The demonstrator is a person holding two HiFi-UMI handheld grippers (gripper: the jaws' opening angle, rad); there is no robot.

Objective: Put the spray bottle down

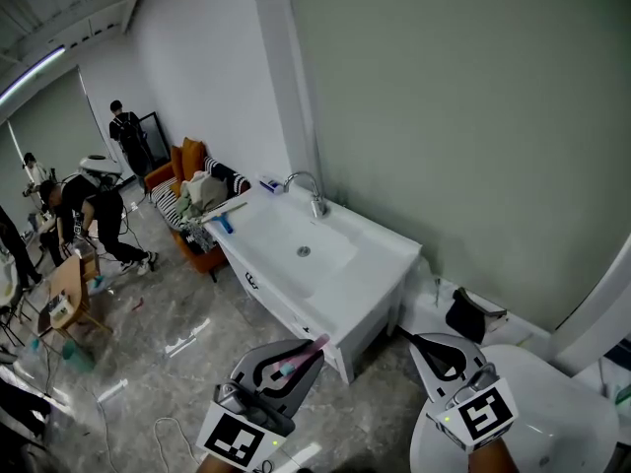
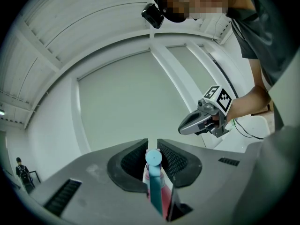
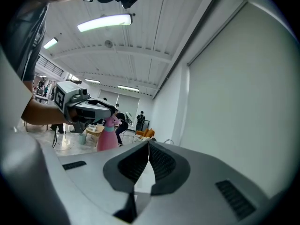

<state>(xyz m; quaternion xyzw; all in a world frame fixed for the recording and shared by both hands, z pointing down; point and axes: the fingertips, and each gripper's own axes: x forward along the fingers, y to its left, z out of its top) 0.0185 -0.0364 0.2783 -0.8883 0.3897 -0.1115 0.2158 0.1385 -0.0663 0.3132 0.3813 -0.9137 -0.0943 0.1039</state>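
Observation:
The spray bottle (image 2: 153, 172) is pink with a teal head. My left gripper (image 2: 152, 146) is shut on its neck, and the teal head pokes up between the pads. In the head view the left gripper (image 1: 306, 355) is at the bottom, just short of the white sink cabinet (image 1: 385, 254), with the bottle (image 1: 296, 365) between its jaws. In the right gripper view the pink bottle body (image 3: 108, 135) hangs below the left gripper (image 3: 101, 108). My right gripper (image 3: 148, 146) is shut with nothing in it, and it stands to the right (image 1: 414, 341) of the cabinet's corner.
The cabinet top holds a basin and a chrome faucet (image 1: 311, 193). An orange sofa (image 1: 192, 215) stands behind it. Several people (image 1: 99, 210) are at the far left. A round white surface (image 1: 562, 402) sits under my right hand. A black object (image 1: 468, 313) lies by the wall.

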